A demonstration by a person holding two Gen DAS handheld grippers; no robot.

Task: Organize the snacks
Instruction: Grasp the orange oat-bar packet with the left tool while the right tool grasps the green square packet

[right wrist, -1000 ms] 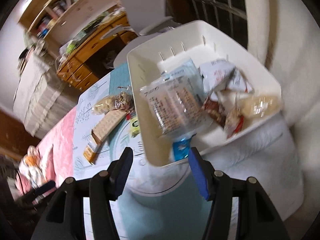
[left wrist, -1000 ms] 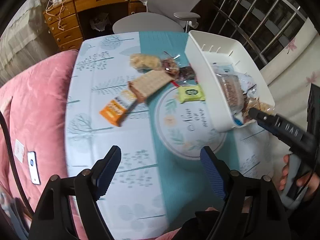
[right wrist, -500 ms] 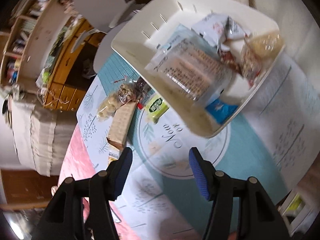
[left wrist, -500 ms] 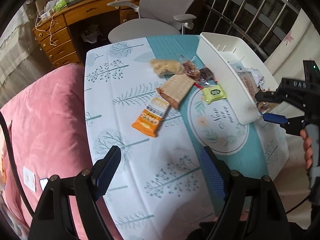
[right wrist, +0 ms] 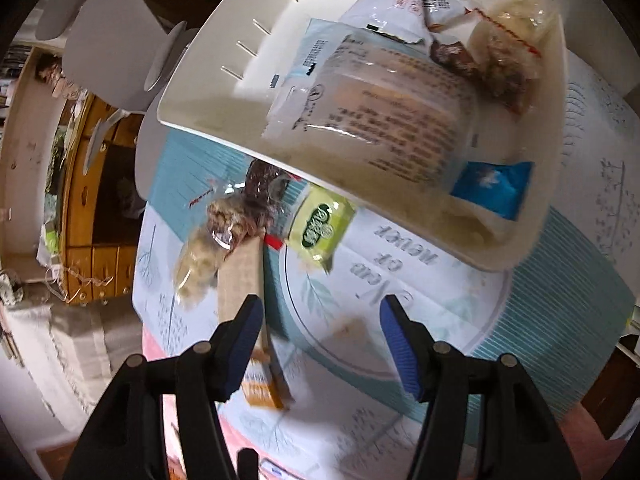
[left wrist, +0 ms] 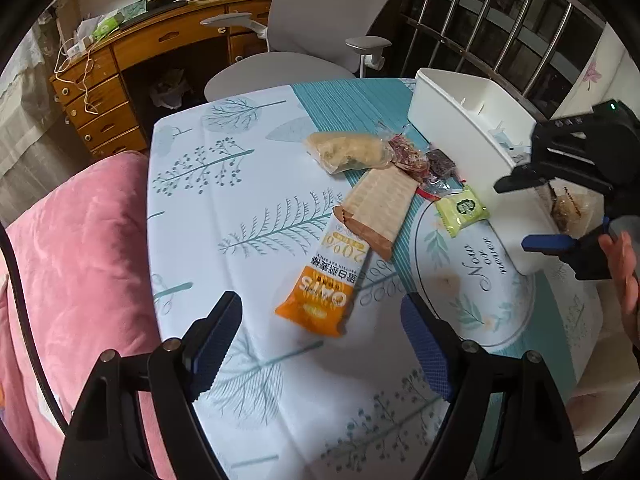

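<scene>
**Bin set down, loose snacks next**

While the white bin (left wrist: 460, 128) rests flat on the tabletop (left wrist: 224, 208) now, a second ago it was tipped up at the right hand-held gripper, so the bin looks placed and the sorting can go on.

Going left to right in the left wrist view: the left hand-held gripper (left wrist: 320, 340) hangs with its jaws wide and nothing between them, and the loose snacks have come closer under it than a second ago. Just ahead of it lies the orange oat bar (left wrist: 324, 292), its far end tucked under the brown wafer pack (left wrist: 376, 208). Beyond that lie the pale cracker bag (left wrist: 348, 152) and two small dark sweets (left wrist: 424, 162), then the green packet (left wrist: 462, 210) just beside the bin wall. The right hand-held gripper (left wrist: 536, 216) has backed off from the bin's near corner, jaws spread and empty.

From the right wrist view, the bin (right wrist: 200, 92) already holds several packs, among them a large clear one (right wrist: 400, 120) and a blue sachet (right wrist: 496, 188). Five or so snacks remain outside, so I judge the task roughly half done; the oat bar seems the handiest next pick.
</scene>
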